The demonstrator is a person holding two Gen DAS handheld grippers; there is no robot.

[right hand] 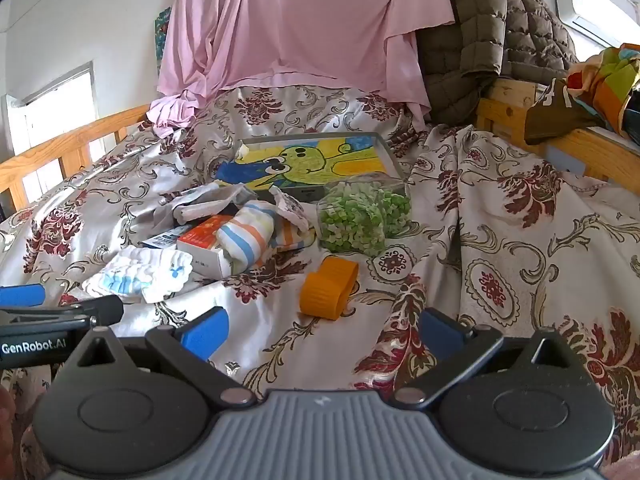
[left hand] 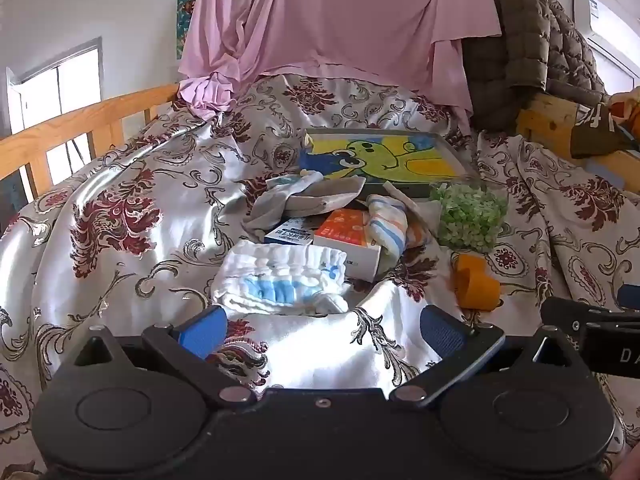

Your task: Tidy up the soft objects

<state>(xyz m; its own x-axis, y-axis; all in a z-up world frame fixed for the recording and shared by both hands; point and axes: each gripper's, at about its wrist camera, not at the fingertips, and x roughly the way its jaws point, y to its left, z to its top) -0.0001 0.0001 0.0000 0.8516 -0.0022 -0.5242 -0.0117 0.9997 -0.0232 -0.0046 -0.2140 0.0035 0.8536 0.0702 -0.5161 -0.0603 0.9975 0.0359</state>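
A crumpled white and blue cloth (left hand: 280,282) (right hand: 140,276) lies on the floral bedspread just ahead of my left gripper (left hand: 322,334), which stands open and empty. A striped cloth (left hand: 390,222) (right hand: 248,232) and grey socks (left hand: 304,200) (right hand: 200,204) are heaped over an orange and white box (left hand: 348,244) (right hand: 204,250) and a blue box (left hand: 286,236). My right gripper (right hand: 320,334) is open and empty, a short way before an orange cup (right hand: 328,288) (left hand: 476,286) that lies on its side.
A framed cartoon picture (left hand: 384,156) (right hand: 316,160) lies behind the pile. A clear bag of green bits (left hand: 468,216) (right hand: 364,216) sits to its right. Pink sheet (left hand: 328,20) and a brown quilted jacket (right hand: 492,28) hang at the back. Wooden rails (left hand: 80,124) border the bed.
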